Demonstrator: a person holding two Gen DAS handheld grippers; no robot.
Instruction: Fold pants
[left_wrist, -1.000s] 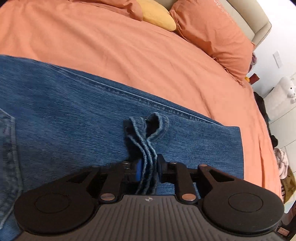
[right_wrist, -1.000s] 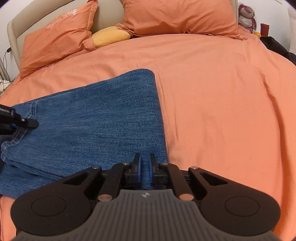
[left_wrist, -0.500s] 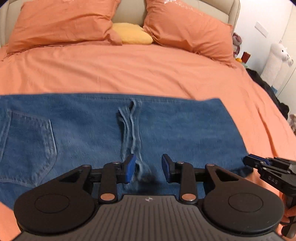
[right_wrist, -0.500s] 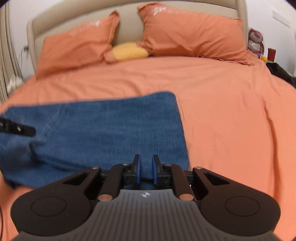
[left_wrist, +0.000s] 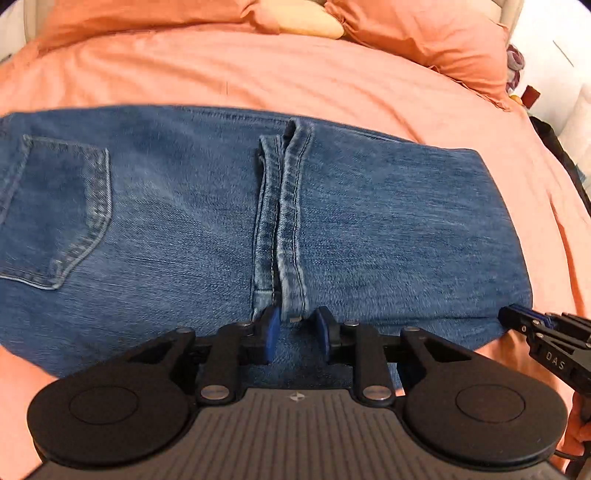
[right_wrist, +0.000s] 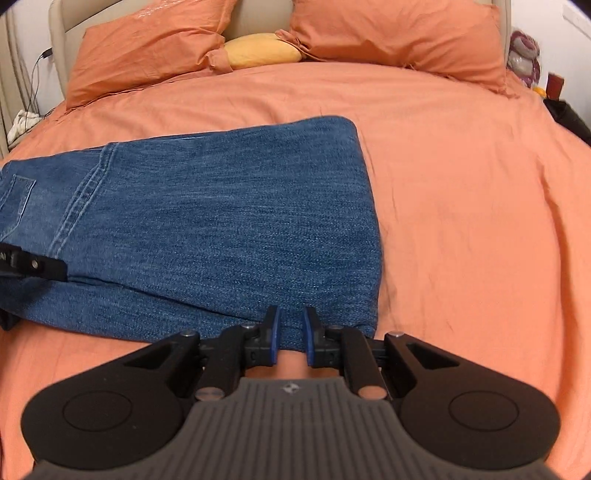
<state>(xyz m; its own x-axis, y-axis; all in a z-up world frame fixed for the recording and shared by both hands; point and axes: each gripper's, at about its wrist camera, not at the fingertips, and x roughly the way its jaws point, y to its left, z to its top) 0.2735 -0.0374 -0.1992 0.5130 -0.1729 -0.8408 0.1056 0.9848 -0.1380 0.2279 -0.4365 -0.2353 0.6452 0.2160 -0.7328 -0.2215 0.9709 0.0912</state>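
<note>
Blue jeans (left_wrist: 369, 229) lie folded flat on the orange bed. The leg hems (left_wrist: 280, 221) rest across the middle of the fold, and a back pocket (left_wrist: 59, 210) shows at the left. My left gripper (left_wrist: 294, 332) is open at the near end of the hems, holding nothing. My right gripper (right_wrist: 290, 332) is open at the near edge of the jeans (right_wrist: 221, 229), by their folded right corner; it also shows in the left wrist view (left_wrist: 532, 325). The left gripper's finger (right_wrist: 33, 264) shows at the left of the right wrist view.
The orange bedsheet (right_wrist: 461, 184) spreads wide to the right of the jeans. Two orange pillows (right_wrist: 399, 33) and a yellow cushion (right_wrist: 262, 51) lie against the headboard. Dark clothing (right_wrist: 569, 118) and small items sit beyond the bed's right edge.
My left gripper let go of the leg hems, which now lie flat on the jeans, and opened. My right gripper opened, released the folded edge, and drew back a little.
</note>
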